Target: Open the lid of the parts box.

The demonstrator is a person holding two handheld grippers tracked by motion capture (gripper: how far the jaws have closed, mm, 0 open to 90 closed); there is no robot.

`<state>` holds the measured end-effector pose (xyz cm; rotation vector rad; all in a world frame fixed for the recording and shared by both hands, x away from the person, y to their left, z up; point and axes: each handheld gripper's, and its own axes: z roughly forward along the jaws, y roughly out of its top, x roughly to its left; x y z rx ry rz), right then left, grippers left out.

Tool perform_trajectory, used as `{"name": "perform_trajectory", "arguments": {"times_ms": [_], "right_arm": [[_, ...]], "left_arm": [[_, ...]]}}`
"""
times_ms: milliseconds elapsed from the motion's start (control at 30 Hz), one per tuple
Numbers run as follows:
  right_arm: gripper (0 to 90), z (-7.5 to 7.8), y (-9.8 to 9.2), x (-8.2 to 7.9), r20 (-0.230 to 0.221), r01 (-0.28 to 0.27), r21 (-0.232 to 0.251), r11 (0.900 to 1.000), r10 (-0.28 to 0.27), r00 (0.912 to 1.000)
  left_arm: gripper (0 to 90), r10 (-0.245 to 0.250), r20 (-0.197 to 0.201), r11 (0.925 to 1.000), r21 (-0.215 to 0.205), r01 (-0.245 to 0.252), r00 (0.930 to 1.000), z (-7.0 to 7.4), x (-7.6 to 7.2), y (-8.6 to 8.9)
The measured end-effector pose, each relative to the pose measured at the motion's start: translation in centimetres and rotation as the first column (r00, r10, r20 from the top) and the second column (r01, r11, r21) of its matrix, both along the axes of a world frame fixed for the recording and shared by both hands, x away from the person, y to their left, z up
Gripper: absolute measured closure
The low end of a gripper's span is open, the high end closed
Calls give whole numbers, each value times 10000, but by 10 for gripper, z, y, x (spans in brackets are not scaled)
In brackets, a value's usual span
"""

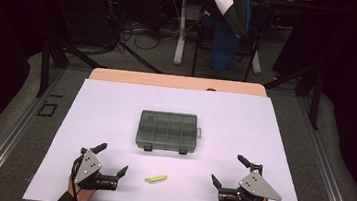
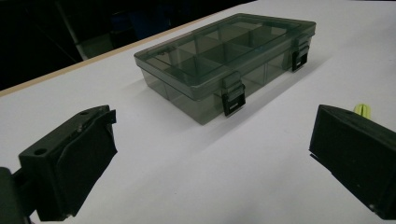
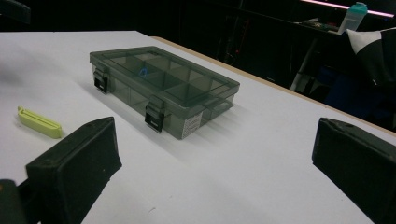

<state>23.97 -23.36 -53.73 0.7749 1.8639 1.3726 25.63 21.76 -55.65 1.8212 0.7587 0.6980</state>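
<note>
Grippers are waiting wide open and empty nearside of a closed smoky organizer box point(image 1: 168, 131): left gripper point(image 1: 112, 162), right gripper point(image 1: 229, 172). A yellow-green clip point(image 1: 155, 178) is lying between them, probably next to be grasped or the latches undone.

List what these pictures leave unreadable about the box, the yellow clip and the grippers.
- Organizer box: its contents are obscured by the smoky lid in all views; a small blue speck shows in the right gripper view.
- Yellow clip: mostly hidden behind a jaw in the left gripper view.
- Box label: too small to read.
</note>
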Motion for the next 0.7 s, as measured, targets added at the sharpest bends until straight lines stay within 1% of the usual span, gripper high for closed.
{"name": "perform_trajectory", "arguments": {"times_ms": [100, 133, 200, 300, 400, 433, 467, 500, 533, 567, 600, 667, 700], "right_arm": [[0, 0, 1, 1, -49, -57, -50, 10000, 56, 10000], [0, 0, 2, 1, -82, -115, -76, 9999, 114, 9999], [0, 0, 3, 2, -146, -213, -57, 9998, 212, 9997], [0, 0, 4, 5, -306, -239, -165, 9996, 234, 9993], [0, 0, 6, 8, -418, -316, -145, 9994, 310, 9986], [0, 0, 7, 10, -489, -324, -175, 9993, 315, 9983], [0, 0, 8, 13, -675, -433, -262, 9987, 414, 9969], [0, 0, 9, 14, -744, -409, -247, 9989, 389, 9965], [0, 0, 9, 14, -744, -409, -247, 9989, 389, 9965], [0, 0, 10, 15, -867, -364, -361, 9987, 332, 9957], [0, 1, 11, 17, -998, -495, -365, 9981, 456, 9940], [0, 1, 12, 18, -991, -511, -346, 9981, 475, 9939], [0, 2, 14, 20, -986, -599, -270, 9978, 570, 9935]], "left_arm": [[0, -38, -22, 10000, -48, 38, 10000, 1, 1, -1], [0, -79, -40, 10000, 18, 80, 10000, 1, 1, -2], [0, -164, -97, 9999, 14, 164, 9998, 0, 1, -2], [0, -205, -99, 9998, 57, 206, 9997, 1, 2, -3], [0, -206, -129, 9998, 63, 207, 9997, 2, 3, -3], [0, -199, -209, 9998, 3, 199, 9996, 2, 4, -4], [0, -255, -475, 9997, -10, 255, 9985, 2, 6, -4], [0, -308, -634, 9995, -25, 307, 9975, 2, 7, -4], [0, -308, -634, 9995, -25, 307, 9975, 2, 7, -4], [0, -307, -727, 9995, -65, 303, 9969, 2, 8, -4], [0, -320, -832, 9994, -115, 311, 9960, 2, 9, -4], [0, -387, -883, 9992, -86, 381, 9953, 2, 12, -5], [0, -428, -949, 9991, -78, 423, 9946, 2, 13, -5]]}}
